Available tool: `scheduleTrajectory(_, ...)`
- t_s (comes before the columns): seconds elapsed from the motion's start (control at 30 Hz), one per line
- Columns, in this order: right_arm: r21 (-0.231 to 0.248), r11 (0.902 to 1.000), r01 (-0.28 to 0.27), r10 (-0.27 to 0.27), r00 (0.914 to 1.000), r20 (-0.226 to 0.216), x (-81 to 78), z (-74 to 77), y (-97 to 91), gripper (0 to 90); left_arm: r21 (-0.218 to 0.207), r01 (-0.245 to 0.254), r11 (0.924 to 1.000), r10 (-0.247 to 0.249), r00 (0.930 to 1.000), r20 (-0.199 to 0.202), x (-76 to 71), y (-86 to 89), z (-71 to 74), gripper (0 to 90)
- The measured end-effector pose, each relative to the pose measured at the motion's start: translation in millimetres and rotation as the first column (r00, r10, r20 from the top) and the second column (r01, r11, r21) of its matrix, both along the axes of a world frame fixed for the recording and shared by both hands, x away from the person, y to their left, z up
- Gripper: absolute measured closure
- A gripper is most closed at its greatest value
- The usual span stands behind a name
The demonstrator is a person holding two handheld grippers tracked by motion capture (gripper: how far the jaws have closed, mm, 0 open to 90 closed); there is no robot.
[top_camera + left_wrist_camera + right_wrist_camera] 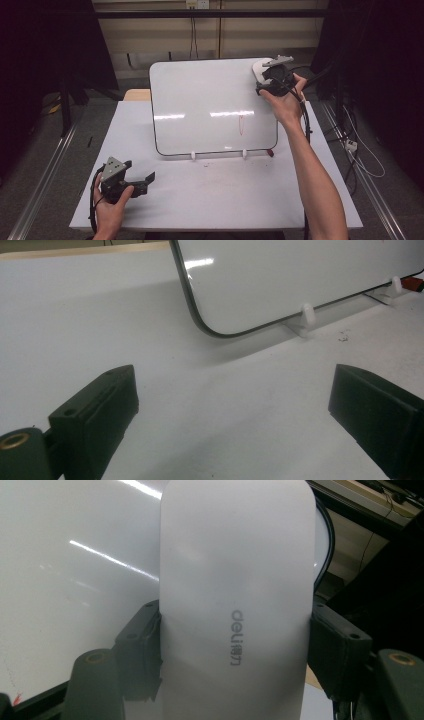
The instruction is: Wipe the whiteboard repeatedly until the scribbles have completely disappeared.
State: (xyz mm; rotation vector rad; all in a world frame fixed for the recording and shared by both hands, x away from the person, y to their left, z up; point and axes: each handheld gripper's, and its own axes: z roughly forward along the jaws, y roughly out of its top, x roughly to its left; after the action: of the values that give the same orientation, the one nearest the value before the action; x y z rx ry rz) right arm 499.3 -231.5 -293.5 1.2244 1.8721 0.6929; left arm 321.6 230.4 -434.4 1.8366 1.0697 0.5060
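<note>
White eraser (237,605) pinched between the right gripper (235,645) jaws, one black pad on each long edge. It sits at the whiteboard's (200,100) top right corner, about 1 o'clock from the table's (210,195) middle in the high view. Right gripper view: grey "deli" print on the eraser's face, followed by small characters too fine to read (the high view gives just a pale tip past the gripper body). High view: short red stroke (241,125) on the board, at 7 o'clock from the eraser; two white pegs (193,155) hold the lower edge.

Left gripper (235,395) rests near the table's 7 o'clock corner, jaws spread wide, bare tabletop between them.
</note>
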Motion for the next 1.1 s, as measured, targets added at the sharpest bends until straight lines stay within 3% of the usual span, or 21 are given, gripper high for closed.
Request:
scheduleTrajectory(0.3, -0.015, 0.9999, -0.002, 0.002, 1.0, -0.002, -0.2, -1.0, 3.2, 31.7, -0.003, 0.003, 1.0, -0.003, 1.0, 0.003, 0.6, -0.1, -0.1, 5.6)
scheduleTrajectory(0.53, -0.069, 0.9902, -0.122, 0.12, 0.9925, -0.021, -8.3, -15.6, 35.8, 31.7, -0.002, 0.003, 1.0, -0.003, 1.0, 0.001, 0.8, -2.2, -0.5, 5.6)
scheduleTrajectory(0.63, -0.084, 0.9866, -0.14, 0.139, 0.9901, -0.017, -9.4, -14.5, 41.9, 31.7, -0.003, 0.002, 1.0, -0.002, 1.0, 0.001, 1.1, -2.1, -0.7, 5.6)
scheduleTrajectory(0.97, -0.037, 0.9932, -0.11, 0.11, 0.9939, -0.002, -0.6, -8.4, 30.0, 31.7, -0.006, 0.006, 1.0, -0.006, 1.0, -0.001, 2.0, -1.2, -0.9, 5.6)
scheduleTrajectory(1.1, -0.017, 0.9978, -0.063, 0.064, 0.9978, 0.017, 3.3, -2.1, 19.8, 31.7, -0.01, 0.005, 0.9999, -0.005, 1.0, 0.004, 1.5, -0.6, -0.6, 5.6)
